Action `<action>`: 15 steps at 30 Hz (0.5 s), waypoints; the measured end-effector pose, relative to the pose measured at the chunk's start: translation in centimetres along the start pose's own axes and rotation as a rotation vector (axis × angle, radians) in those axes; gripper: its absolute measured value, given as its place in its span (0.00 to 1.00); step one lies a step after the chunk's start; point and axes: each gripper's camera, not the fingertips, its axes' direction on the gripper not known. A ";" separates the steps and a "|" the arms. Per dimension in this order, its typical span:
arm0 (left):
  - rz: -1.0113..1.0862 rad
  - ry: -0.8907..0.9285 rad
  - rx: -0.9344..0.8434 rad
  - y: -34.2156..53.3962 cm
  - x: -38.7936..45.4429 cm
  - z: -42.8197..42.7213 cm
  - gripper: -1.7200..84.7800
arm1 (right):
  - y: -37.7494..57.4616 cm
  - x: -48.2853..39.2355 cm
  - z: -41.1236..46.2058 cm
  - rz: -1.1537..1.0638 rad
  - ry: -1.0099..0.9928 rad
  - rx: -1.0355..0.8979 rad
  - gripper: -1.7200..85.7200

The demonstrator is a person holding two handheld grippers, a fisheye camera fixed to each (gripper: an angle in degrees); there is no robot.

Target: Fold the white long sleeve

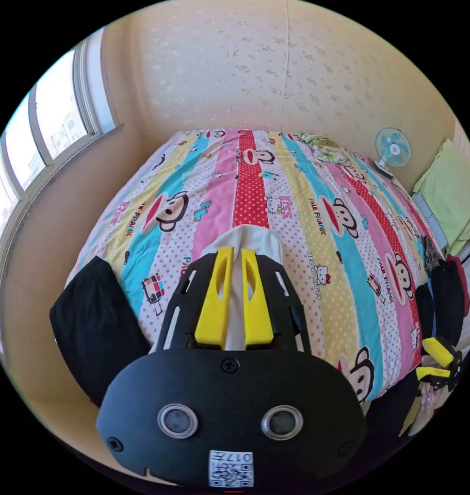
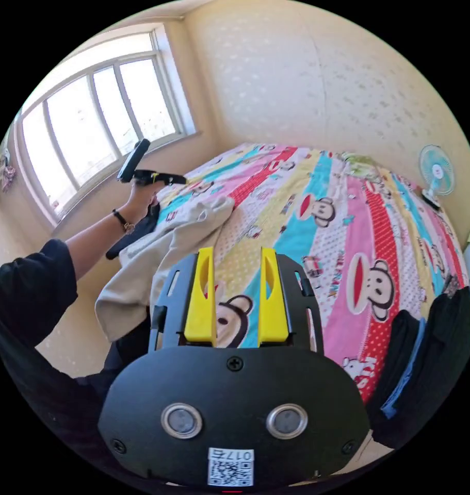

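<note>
The white long sleeve (image 1: 247, 240) is pinched between the yellow jaws of my left gripper (image 1: 237, 252), which is shut on it above the striped cartoon bedsheet (image 1: 307, 216). In the right gripper view a hand holds that left gripper (image 2: 175, 179) raised near the window, and the white garment (image 2: 162, 252) hangs from it in a crumpled drape down to the bed's near corner. My right gripper (image 2: 237, 252) stands open over the sheet (image 2: 317, 242) with nothing between its jaws. It also appears low at the right edge (image 1: 425, 358) of the left gripper view.
Dark clothes lie at the bed's edges (image 1: 95, 325) (image 1: 446, 299) (image 2: 425, 350). A small fan (image 1: 393, 147) (image 2: 437, 172) stands at the far corner beside a green cloth (image 1: 451, 196). A window (image 2: 90, 124) runs along the left wall. A person's arm in a black sleeve (image 2: 33, 289) reaches up.
</note>
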 end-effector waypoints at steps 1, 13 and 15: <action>0.004 -0.010 -0.001 1.3 -0.5 0.2 0.05 | 1.7 -1.3 3.3 -0.021 -0.086 -0.085 0.16; -0.502 0.239 0.041 27.9 -17.3 -6.4 0.08 | 8.5 -14.7 20.8 -0.318 0.007 -0.488 0.09; -0.574 0.263 0.028 31.0 -19.9 -7.2 0.08 | 6.4 -11.6 19.3 -0.257 -0.108 -0.526 0.08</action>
